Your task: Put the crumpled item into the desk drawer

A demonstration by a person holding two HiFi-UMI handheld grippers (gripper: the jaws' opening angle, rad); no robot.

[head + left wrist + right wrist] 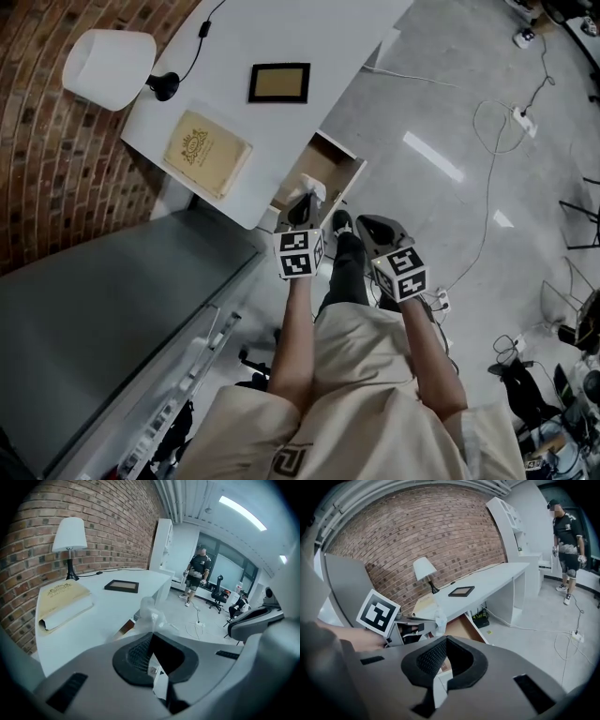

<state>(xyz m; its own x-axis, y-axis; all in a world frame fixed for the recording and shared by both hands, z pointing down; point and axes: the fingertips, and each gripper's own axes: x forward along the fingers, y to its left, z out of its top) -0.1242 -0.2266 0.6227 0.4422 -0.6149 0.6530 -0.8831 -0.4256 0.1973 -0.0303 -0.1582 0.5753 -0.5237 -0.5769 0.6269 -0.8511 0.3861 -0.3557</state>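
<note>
The left gripper (151, 633) pinches the crumpled wrapper (314, 187) by a thin edge over the open drawer's (345, 178) near rim; released here, it could drop outside. The right gripper (446, 640) is closed and empty

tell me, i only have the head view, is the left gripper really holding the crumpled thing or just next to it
Observer: It is holding it. In the left gripper view the left gripper has its jaws shut on the crumpled clear plastic, which sticks out past the tips.
Operator: ok and is the right one carrying anything
Observer: No. In the right gripper view the right gripper has its jaws together with nothing between them.
Operator: anyone close to the desk
Observer: The left gripper view shows a person standing on the floor beyond the far end of the desk, apart from it.
</note>
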